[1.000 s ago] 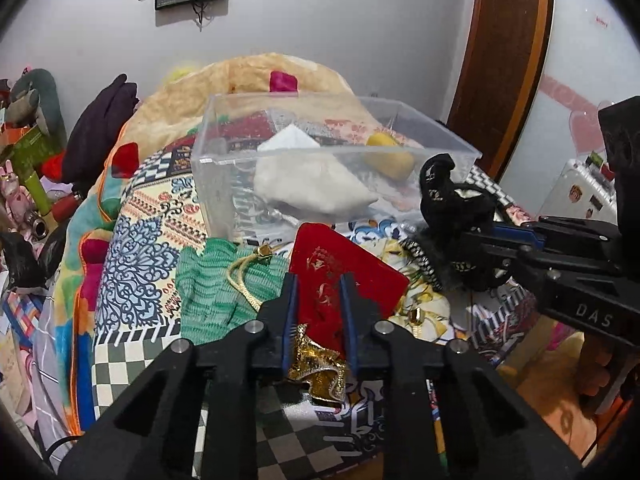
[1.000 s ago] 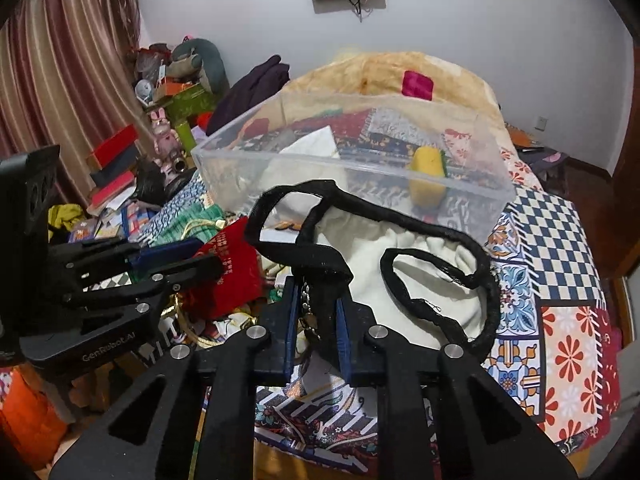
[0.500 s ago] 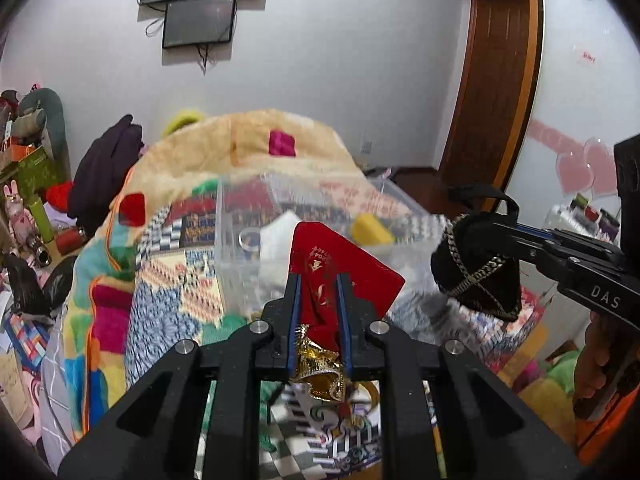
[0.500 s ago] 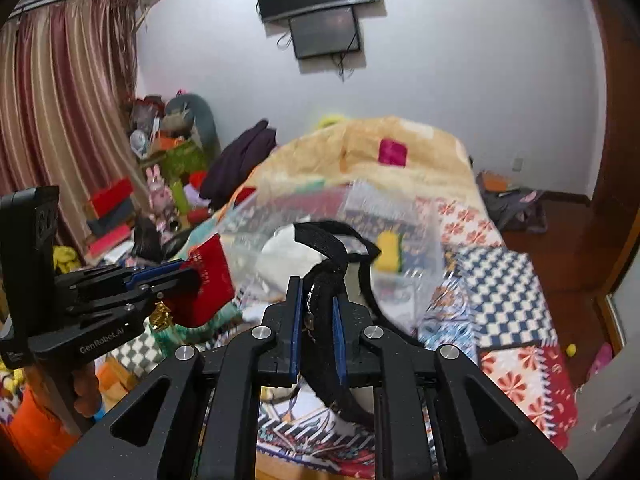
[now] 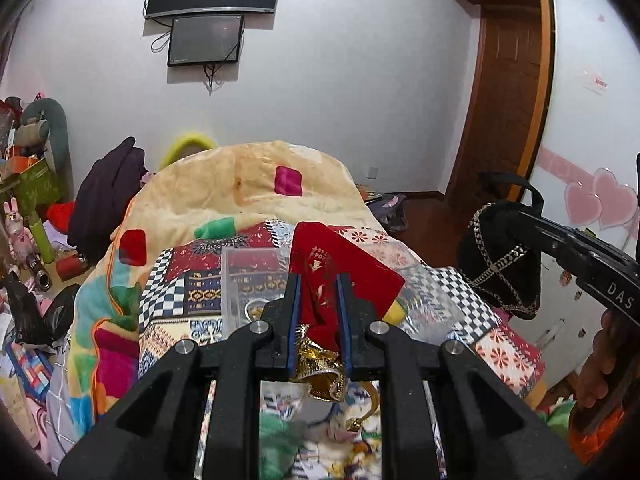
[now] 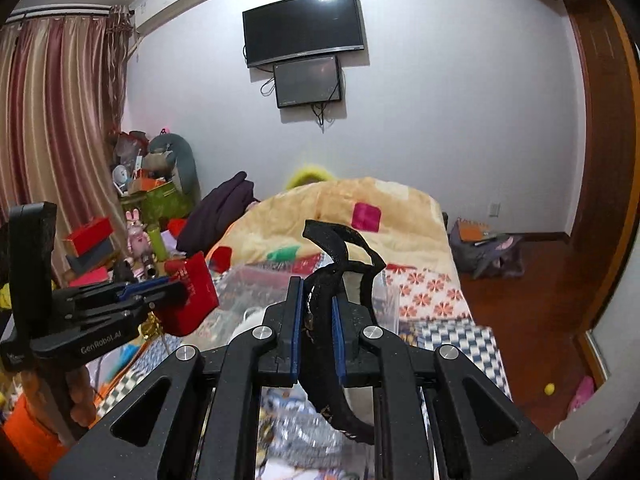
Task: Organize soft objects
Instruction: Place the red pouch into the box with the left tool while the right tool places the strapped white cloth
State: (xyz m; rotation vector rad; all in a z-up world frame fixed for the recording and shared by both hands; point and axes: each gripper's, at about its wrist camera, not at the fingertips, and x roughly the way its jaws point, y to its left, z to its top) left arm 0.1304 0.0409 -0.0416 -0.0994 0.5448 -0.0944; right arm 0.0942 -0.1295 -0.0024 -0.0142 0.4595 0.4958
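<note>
My left gripper (image 5: 318, 286) is shut on a red pouch (image 5: 348, 276) with gold trim and holds it in the air above the bed. The pouch also shows in the right wrist view (image 6: 192, 300), held by the left gripper (image 6: 176, 290). My right gripper (image 6: 316, 292) is shut on a black bag (image 6: 340, 264) with straps, also lifted. In the left wrist view the black bag (image 5: 500, 268) hangs from the right gripper (image 5: 516, 224) at the right. A clear plastic bin (image 5: 252, 288) sits on the bed below, partly hidden by the pouch.
The bed carries a patchwork quilt (image 5: 184, 288) and a yellow blanket (image 5: 256, 176). A green cloth (image 5: 280, 440) lies blurred near the front. Clutter and toys (image 6: 140, 216) stand at the left. Two wall screens (image 6: 304, 48) hang behind; wooden floor (image 6: 532, 300) at the right.
Both grippers have risen from the bed surface, lifting the red pouch and the black bag into the air. The bin now sits lower and smaller in both views.
</note>
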